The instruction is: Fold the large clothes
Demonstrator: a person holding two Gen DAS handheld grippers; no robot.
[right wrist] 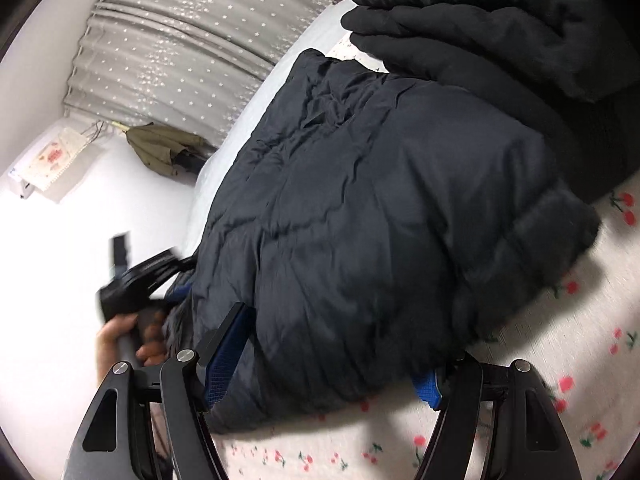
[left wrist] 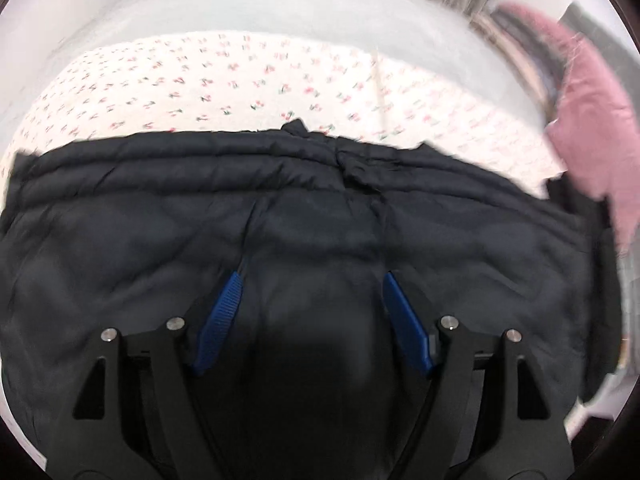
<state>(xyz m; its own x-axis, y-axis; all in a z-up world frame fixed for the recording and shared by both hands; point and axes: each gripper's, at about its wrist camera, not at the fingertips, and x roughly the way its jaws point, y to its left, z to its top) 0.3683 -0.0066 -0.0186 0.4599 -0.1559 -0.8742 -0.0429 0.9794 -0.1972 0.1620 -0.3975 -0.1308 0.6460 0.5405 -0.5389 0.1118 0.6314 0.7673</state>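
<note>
Dark quilted jacket [left wrist: 304, 216] is lying folded on the cherry-print sheet [left wrist: 240, 84], filling the left wrist view right under the tool. Left gripper [left wrist: 314, 312] is hanging over the jacket with its blue pads [left wrist: 222, 320] standing well apart; dark fabric is showing between them, but neither pad is pressing on it, so nothing is clamped. Ahead of the fingers the jacket's far edge is running across, with the sheet stretching beyond it. Off to the tool's right a pink garment [left wrist: 592, 120] is blurring past at the frame's edge.

Over to the right wrist view: the jacket [right wrist: 380, 200] is bulging up between the fingers of the right gripper [right wrist: 332, 360]. Its pads [right wrist: 224, 364] are spread wide around the near corner of the bundle; the right-hand pad is mostly hidden under the fabric, and whether the pads are actually pressing I cannot tell. Ahead and to the right a black garment [right wrist: 500, 40] is sitting piled, touching the jacket. To the tool's left a hand [right wrist: 124, 340] is gripping the other gripper's handle at the jacket's edge. Farther off, a star-dotted curtain [right wrist: 180, 40] is hanging.
</note>
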